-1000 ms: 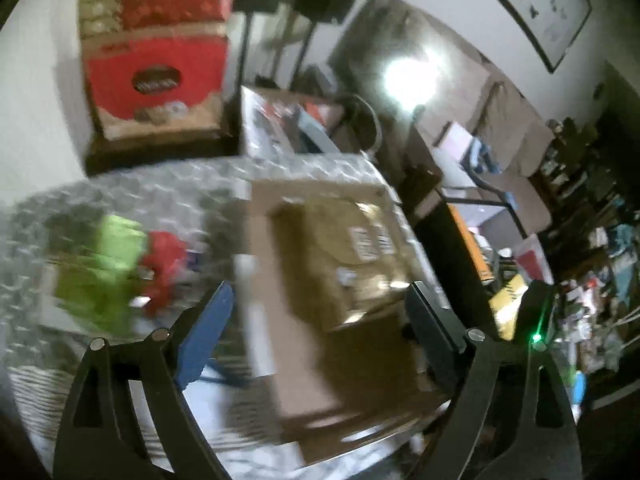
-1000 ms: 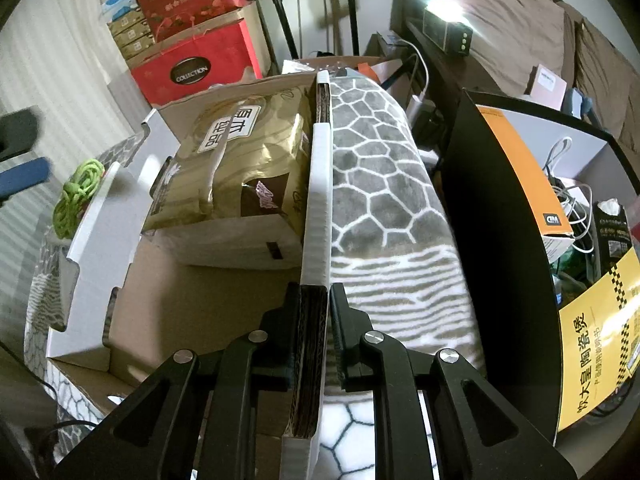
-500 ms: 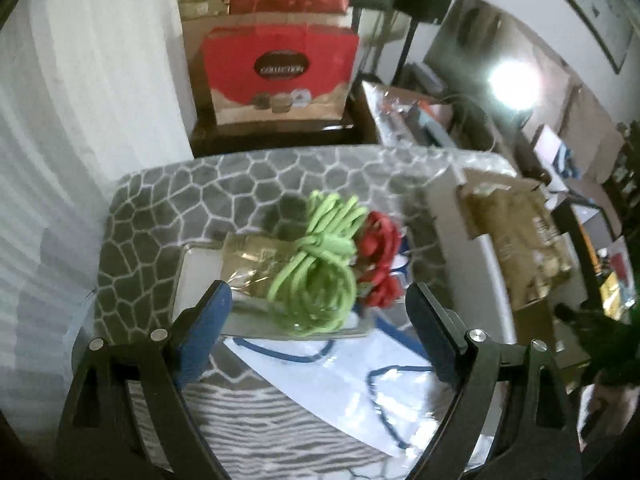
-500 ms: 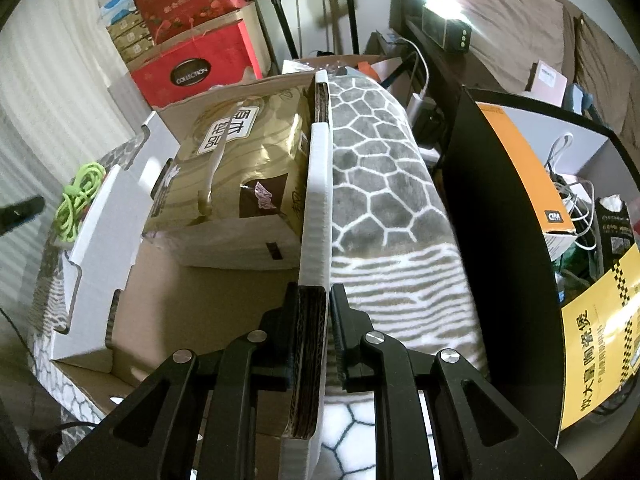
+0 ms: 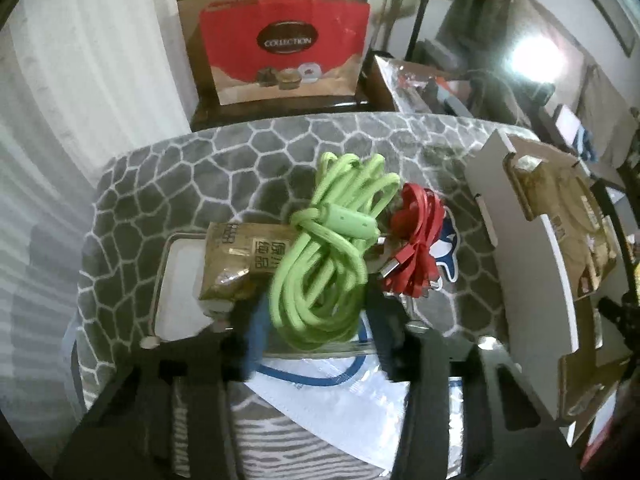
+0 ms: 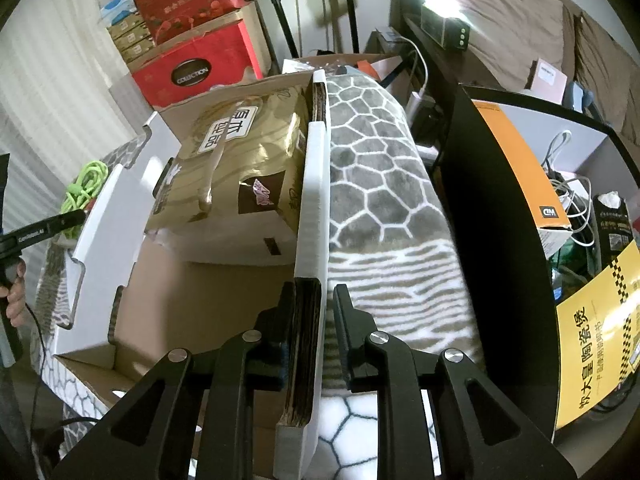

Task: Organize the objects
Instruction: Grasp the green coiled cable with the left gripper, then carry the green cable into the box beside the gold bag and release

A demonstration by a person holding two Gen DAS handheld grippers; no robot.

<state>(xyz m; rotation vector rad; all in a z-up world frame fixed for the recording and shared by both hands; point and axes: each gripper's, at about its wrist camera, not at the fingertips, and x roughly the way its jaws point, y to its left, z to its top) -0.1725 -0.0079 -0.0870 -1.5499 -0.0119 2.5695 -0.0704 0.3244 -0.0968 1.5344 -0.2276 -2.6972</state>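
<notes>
A coil of green cable [image 5: 320, 264] lies on a gold packet [image 5: 236, 256] and a white tray [image 5: 176, 280], with a red cable [image 5: 416, 236] bunched beside it. My left gripper [image 5: 318, 324] is closing, and its pads touch both sides of the coil's near end. The coil [image 6: 86, 184] also shows at the left of the right wrist view, beside a hand [image 6: 14, 304]. My right gripper [image 6: 314, 308] straddles the cardboard box's side wall [image 6: 316, 200]. Its jaws are opening, with a gap at the right finger. A gold bag [image 6: 240, 160] lies inside the box.
Everything rests on a grey honeycomb blanket [image 6: 372, 160]. A white plastic bag with a blue handle [image 5: 340, 396] lies under my left gripper. A red gift bag [image 5: 284, 44] stands at the back. A black shelf [image 6: 492, 220] borders the right side.
My left gripper swung from the cardboard box over to the cables, came down, and its jaws narrowed around the green coil. The right gripper's fingers parted slightly from the box wall.
</notes>
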